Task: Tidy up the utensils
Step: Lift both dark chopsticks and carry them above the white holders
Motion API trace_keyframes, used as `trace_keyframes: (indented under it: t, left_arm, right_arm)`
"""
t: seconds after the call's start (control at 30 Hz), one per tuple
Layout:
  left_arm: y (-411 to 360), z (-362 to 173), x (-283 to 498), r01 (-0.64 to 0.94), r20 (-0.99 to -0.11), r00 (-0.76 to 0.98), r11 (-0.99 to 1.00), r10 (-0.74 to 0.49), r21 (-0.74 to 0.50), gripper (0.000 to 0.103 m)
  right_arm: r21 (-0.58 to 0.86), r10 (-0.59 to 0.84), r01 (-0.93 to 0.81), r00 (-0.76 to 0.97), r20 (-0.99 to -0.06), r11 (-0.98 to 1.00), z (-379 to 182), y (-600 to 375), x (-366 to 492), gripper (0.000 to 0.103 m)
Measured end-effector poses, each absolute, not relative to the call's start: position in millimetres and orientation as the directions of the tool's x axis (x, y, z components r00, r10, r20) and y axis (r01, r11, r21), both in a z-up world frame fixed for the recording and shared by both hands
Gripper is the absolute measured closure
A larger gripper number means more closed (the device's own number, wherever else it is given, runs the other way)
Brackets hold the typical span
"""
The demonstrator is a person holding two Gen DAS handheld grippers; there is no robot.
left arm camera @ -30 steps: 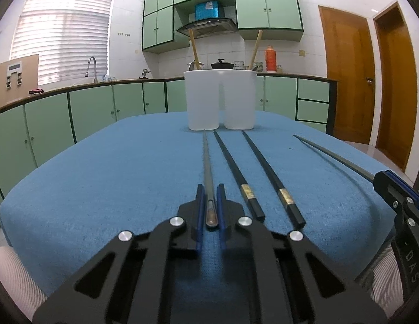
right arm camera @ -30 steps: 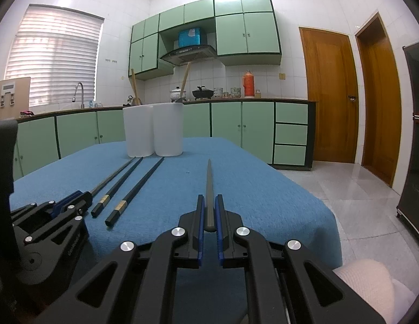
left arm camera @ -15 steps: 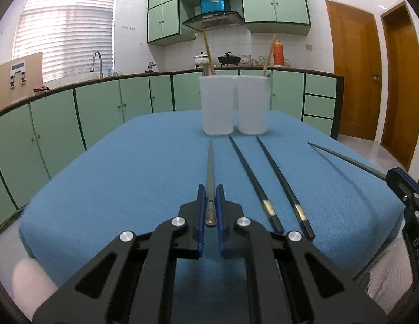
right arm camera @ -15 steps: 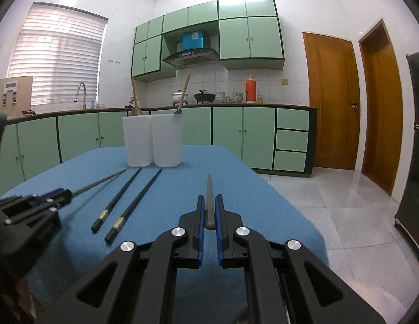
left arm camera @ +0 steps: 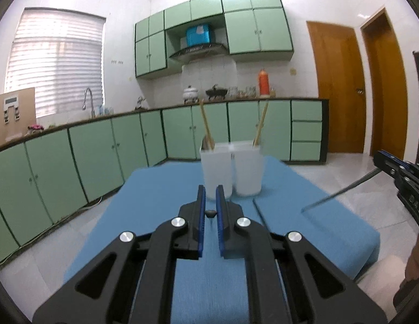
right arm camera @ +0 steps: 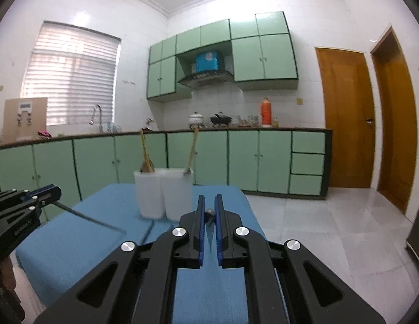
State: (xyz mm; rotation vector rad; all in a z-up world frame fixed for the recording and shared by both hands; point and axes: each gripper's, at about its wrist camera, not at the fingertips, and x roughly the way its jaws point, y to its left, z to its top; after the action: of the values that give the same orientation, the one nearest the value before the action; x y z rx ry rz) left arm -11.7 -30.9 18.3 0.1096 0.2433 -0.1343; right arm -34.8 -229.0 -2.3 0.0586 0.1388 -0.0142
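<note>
Chopsticks: two are being gripped, one chopstick (right arm camera: 90, 220) by the left gripper (left arm camera: 210, 205), one chopstick (left arm camera: 341, 191) by the right gripper (right arm camera: 208, 214), fingers clamping each; two white cups (left arm camera: 232, 171) are standing at 12 o'clock on the counter (left arm camera: 155, 189).

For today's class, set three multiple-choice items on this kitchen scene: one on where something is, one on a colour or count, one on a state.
1. Where do the two white containers stand?
A. on the blue-covered table
B. on the floor
C. on the counter by the sink

2. What colour are the lower cabinet doors?
A. brown
B. pale green
C. white

3. What is the left gripper doing?
A. standing wide open and empty
B. clamping a white container
C. shut on a thin dark chopstick

Answers:
1 A: both sit side by side at the far end of the table.
2 B: pale green panels run along under the counter.
3 C: the chopstick sticks out from its closed jaws in the right wrist view.
</note>
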Motion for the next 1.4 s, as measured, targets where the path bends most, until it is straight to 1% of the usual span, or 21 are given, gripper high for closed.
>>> trace_keyframes:
  t: [0.1, 0.27, 0.53, 0.73, 0.97, 1.2, 1.4]
  left_arm:
    - [-29, 38, -5, 0.175, -0.233, 0.960, 0.982, -0.154, 0.074, 0.096]
    - [-26, 72, 12, 0.227, -0.233, 0.949, 0.973, -0.213, 0.036, 0.096]
    - [-18, 106, 35, 0.276, -0.234, 0.933, 0.961, -0.273, -0.021, 0.097]
    - [-16, 137, 57, 0.288, -0.183, 0.939, 0.956, -0.292, -0.048, 0.097]
    - [-32, 181, 86, 0.293, -0.063, 0.953, 0.955, -0.295, -0.039, 0.097]
    - [-54, 194, 131, 0.260, 0.008, 0.965, 0.965, -0.260, -0.041, 0.097]
    - [-68, 184, 179, 0.229, 0.002, 0.973, 0.973, -0.229, -0.040, 0.097]
  right_arm:
    - [0.077, 0.044, -0.034, 0.989, -0.141, 0.996, 22, -233, -22, 0.096]
    - [0.134, 0.152, -0.129, 0.973, -0.174, 0.983, 53, -244, 7, 0.096]
    - [0.106, 0.206, -0.191, 0.966, -0.159, 0.976, 97, -237, 34, 0.096]
    - [0.079, 0.243, -0.234, 0.960, -0.136, 0.969, 135, -224, 57, 0.096]
    - [0.068, 0.264, -0.257, 0.957, -0.122, 0.964, 186, -216, 100, 0.096]
    - [0.041, 0.231, -0.227, 0.962, -0.145, 0.973, 199, -210, 147, 0.096]
    - [0.060, 0.216, -0.208, 0.959, -0.186, 0.976, 188, -208, 188, 0.096]
